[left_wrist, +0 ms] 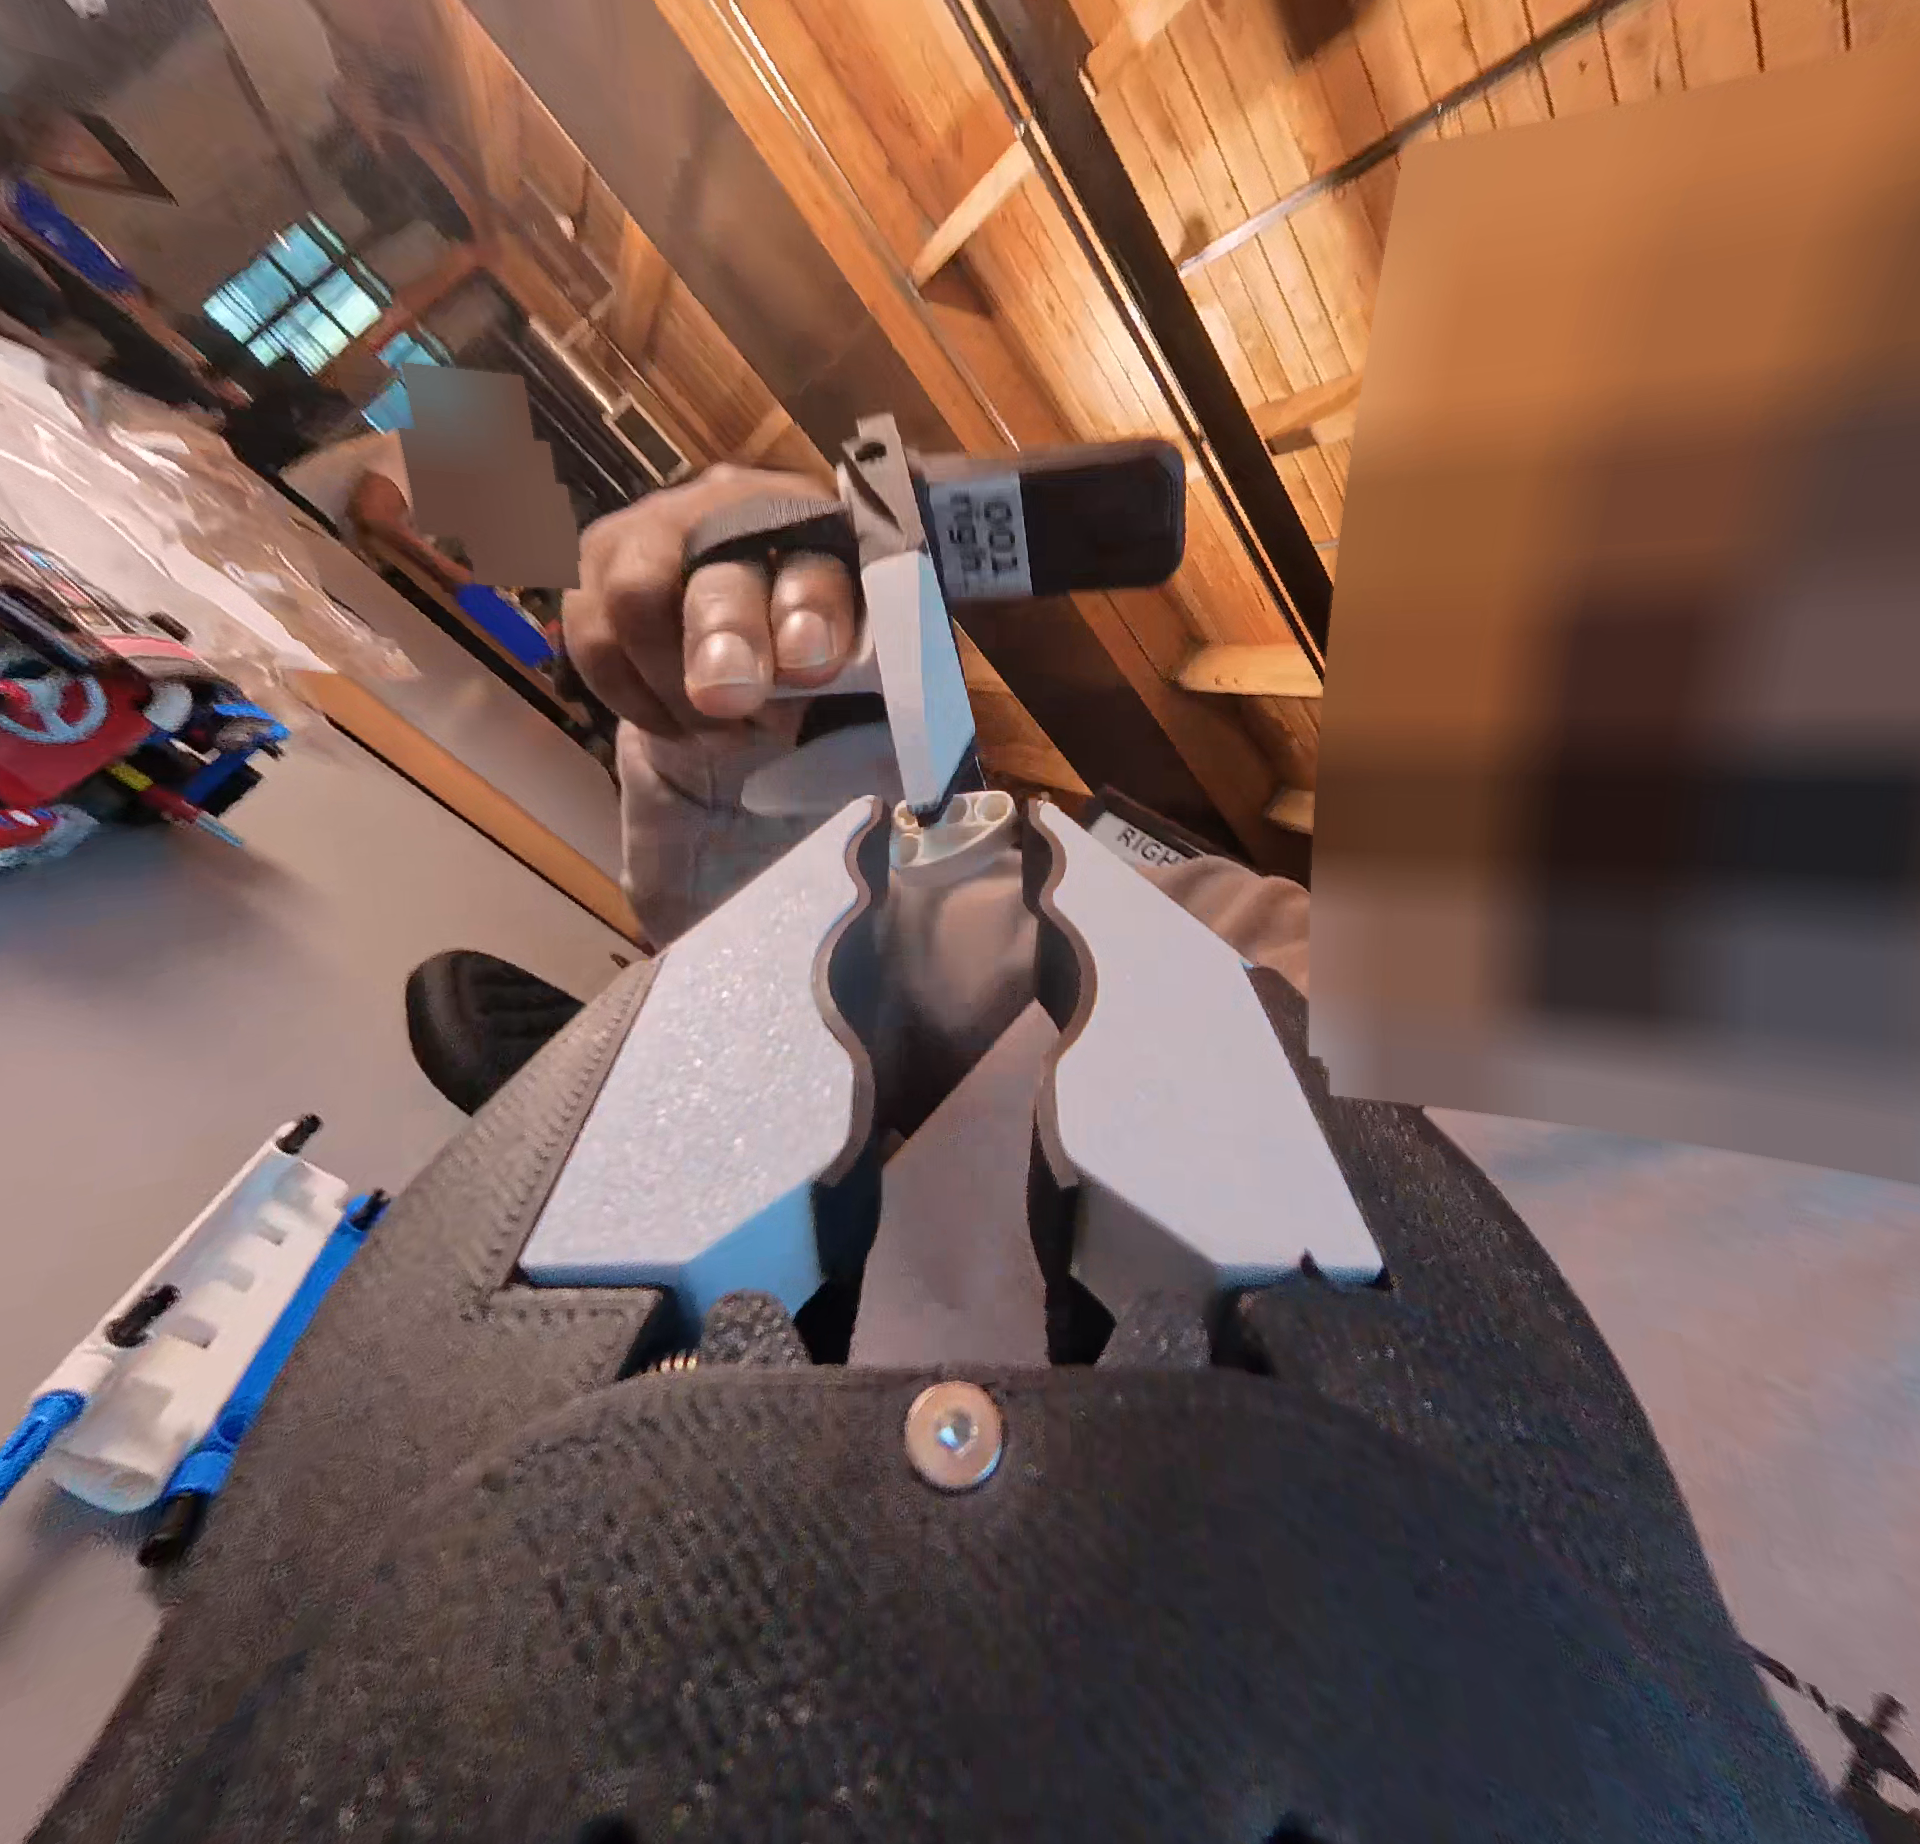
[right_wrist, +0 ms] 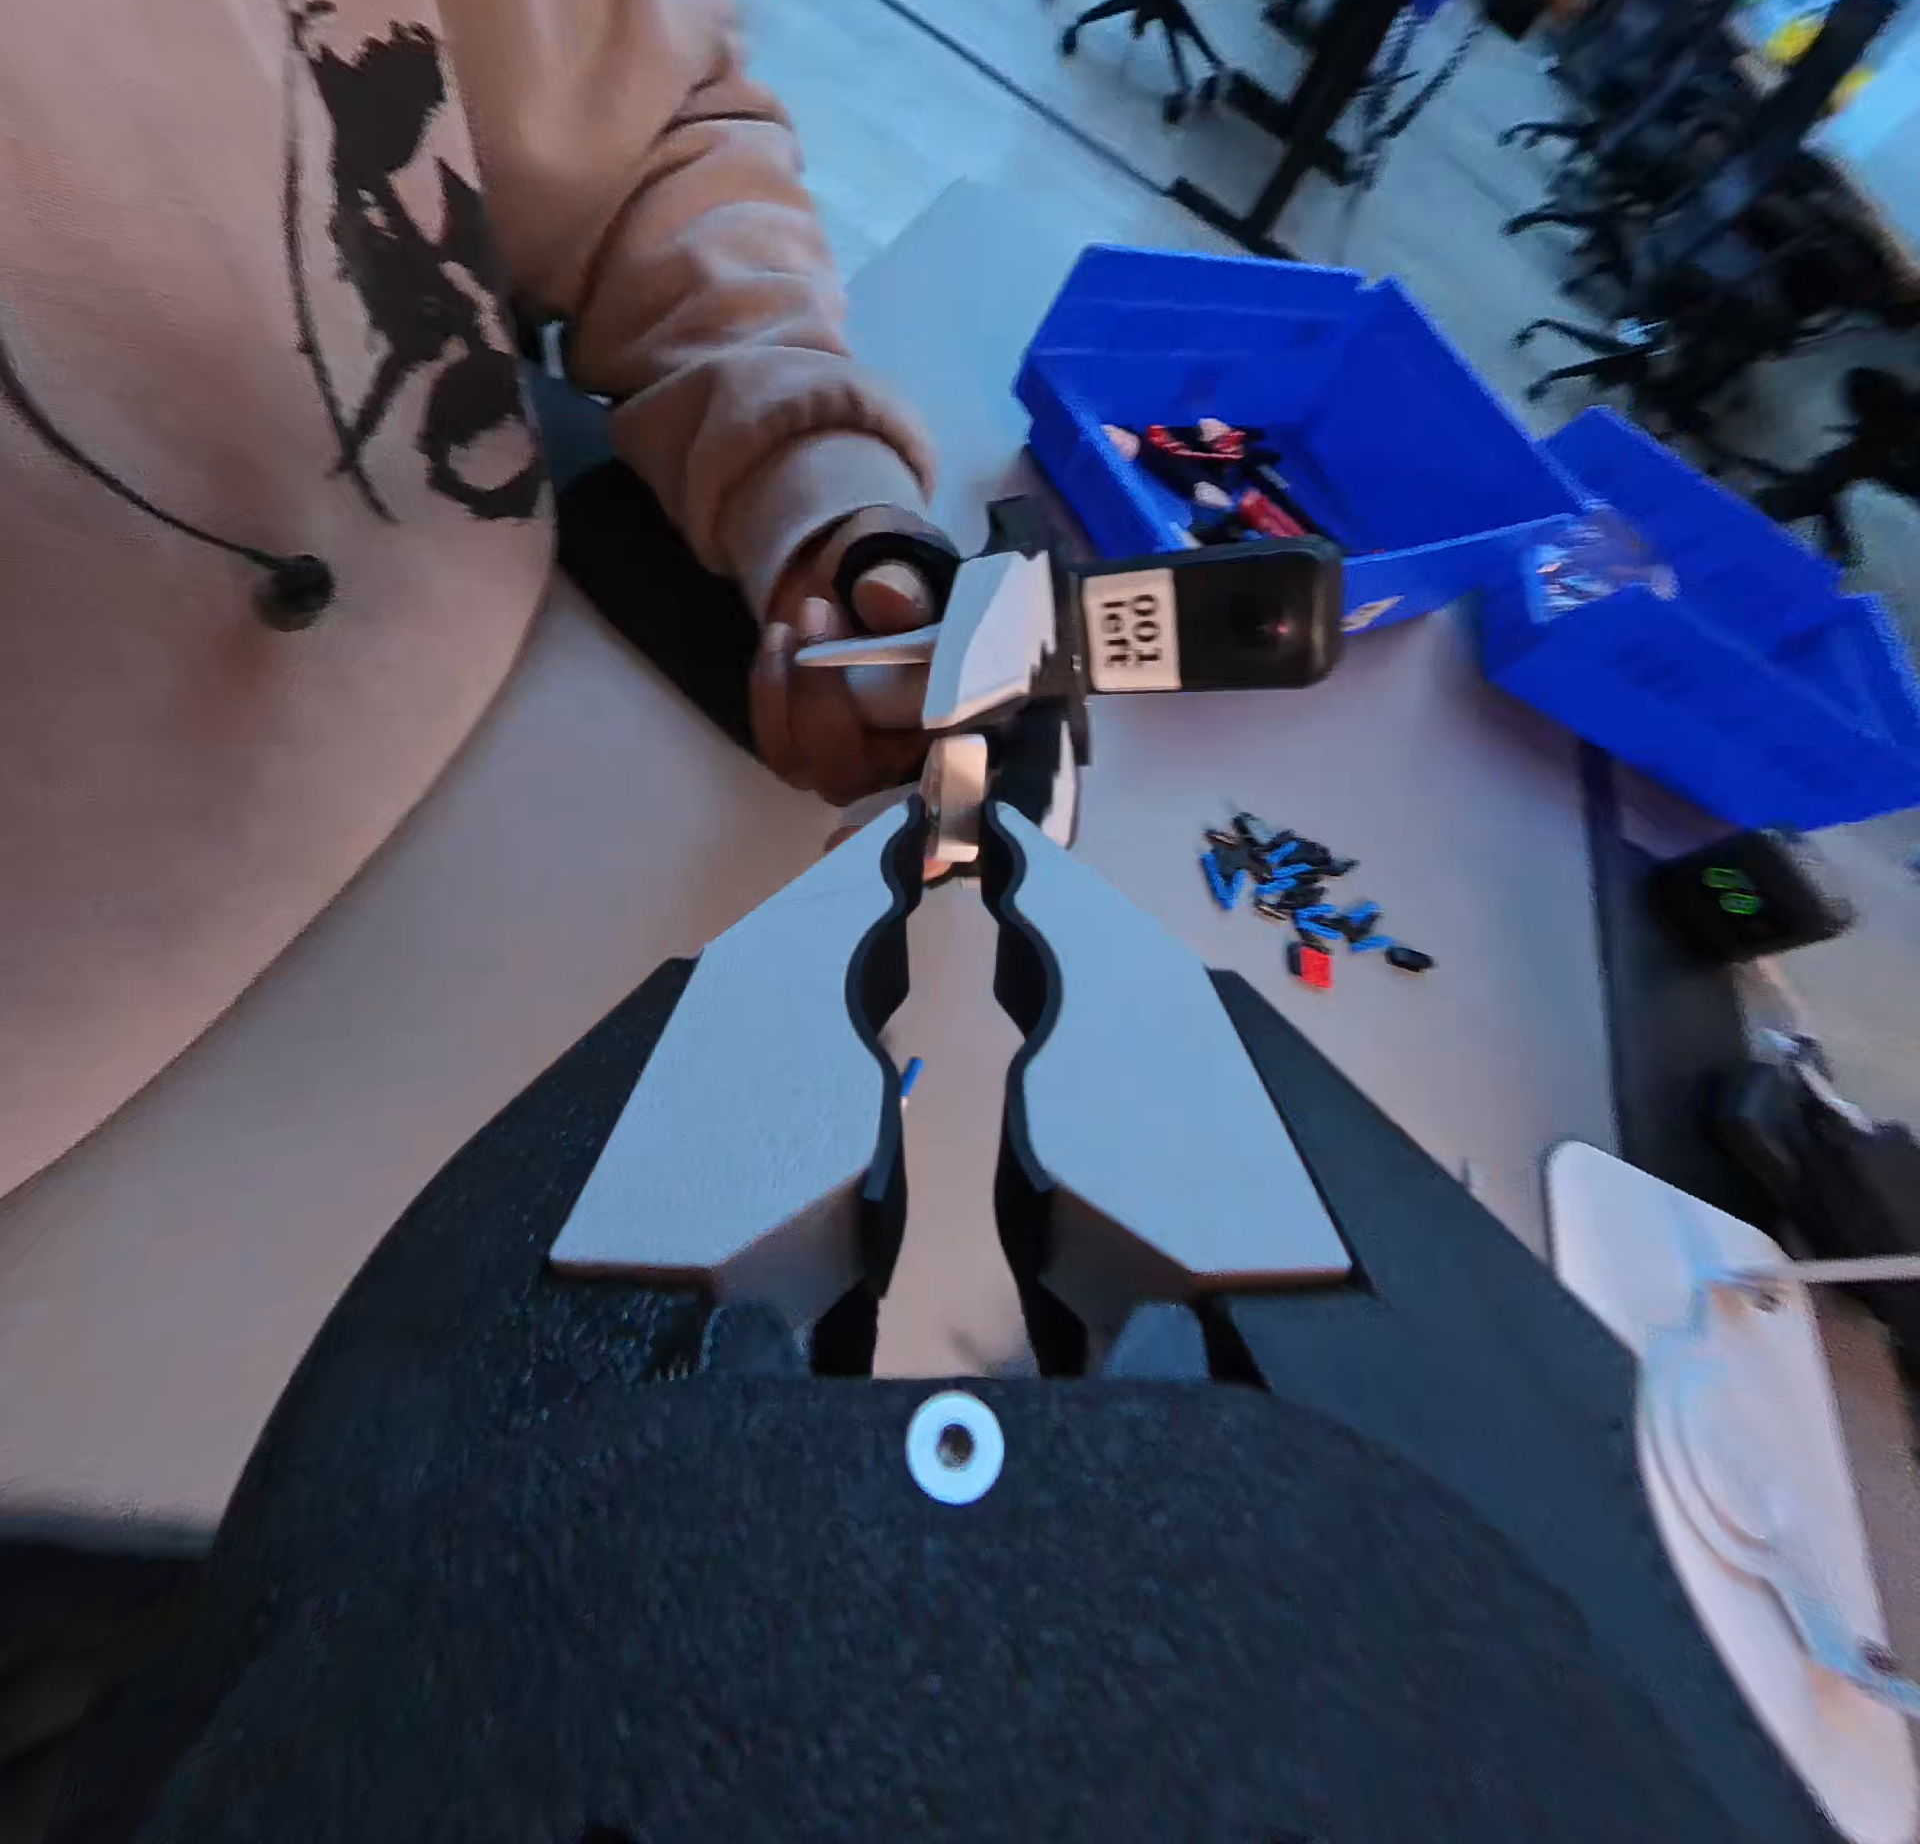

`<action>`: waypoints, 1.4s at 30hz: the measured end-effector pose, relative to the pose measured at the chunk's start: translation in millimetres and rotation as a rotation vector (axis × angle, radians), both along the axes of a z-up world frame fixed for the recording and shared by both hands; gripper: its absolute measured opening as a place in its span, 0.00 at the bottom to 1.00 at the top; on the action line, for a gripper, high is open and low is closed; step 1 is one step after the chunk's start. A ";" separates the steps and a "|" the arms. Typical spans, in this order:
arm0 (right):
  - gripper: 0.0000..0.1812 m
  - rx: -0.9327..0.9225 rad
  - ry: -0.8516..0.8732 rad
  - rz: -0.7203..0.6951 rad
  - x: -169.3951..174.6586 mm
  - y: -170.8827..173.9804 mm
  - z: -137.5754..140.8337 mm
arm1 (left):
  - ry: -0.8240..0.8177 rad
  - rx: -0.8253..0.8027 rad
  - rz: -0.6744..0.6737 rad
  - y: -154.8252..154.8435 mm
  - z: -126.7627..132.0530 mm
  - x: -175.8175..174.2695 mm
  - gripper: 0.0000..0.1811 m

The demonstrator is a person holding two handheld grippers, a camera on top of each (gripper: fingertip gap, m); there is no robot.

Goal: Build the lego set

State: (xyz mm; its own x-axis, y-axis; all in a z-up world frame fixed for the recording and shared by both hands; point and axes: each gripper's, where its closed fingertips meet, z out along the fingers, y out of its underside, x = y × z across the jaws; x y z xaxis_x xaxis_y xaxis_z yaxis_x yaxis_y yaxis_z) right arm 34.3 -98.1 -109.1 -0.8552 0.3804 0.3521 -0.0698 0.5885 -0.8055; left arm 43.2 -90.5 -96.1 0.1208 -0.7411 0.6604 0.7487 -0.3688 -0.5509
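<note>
In the left wrist view my left gripper (left_wrist: 956, 830) is shut on a small white Lego beam (left_wrist: 961, 826) with round holes, held up off the table. My right gripper (left_wrist: 928, 807) comes down from above. Its tips are nearly closed on a small black pin (left_wrist: 928, 813) that sits at the beam's left hole. In the right wrist view my right gripper (right_wrist: 951, 833) has its tips almost together right at the left gripper's fingers (right_wrist: 956, 792); the pin and beam are mostly hidden there.
A white and blue Lego assembly (left_wrist: 177, 1347) lies on the table at lower left. A red and blue Lego model (left_wrist: 94, 745) stands farther left. Two blue bins (right_wrist: 1299, 371) with parts, a pile of blue and black pins (right_wrist: 1299, 901) and a red piece (right_wrist: 1314, 966) lie to the right. My two grippers' fingertips are within a few centimetres of each other.
</note>
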 end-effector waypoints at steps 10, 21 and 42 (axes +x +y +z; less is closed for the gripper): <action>0.04 0.034 -0.512 0.415 43.3 -23.7 -4.7 | 0.191 0.023 -0.342 -25.9 -5.9 41.1 0.12; 0.03 0.057 -0.609 0.495 50.2 -29.9 -9.0 | 0.237 0.014 -0.401 -28.2 -6.3 48.6 0.12; 0.35 0.119 -0.461 -0.394 28.7 51.1 -142.2 | 0.717 0.144 0.175 -2.5 -43.0 -38.0 0.13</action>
State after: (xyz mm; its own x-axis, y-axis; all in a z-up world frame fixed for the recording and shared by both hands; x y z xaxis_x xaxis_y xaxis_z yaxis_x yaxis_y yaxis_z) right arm 63.0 -47.0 -251.3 -0.7326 0.6795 0.0389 0.5109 0.5868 -0.6282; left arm 5.2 -93.0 -139.1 0.6086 -0.7448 0.2738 0.2292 -0.1653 -0.9592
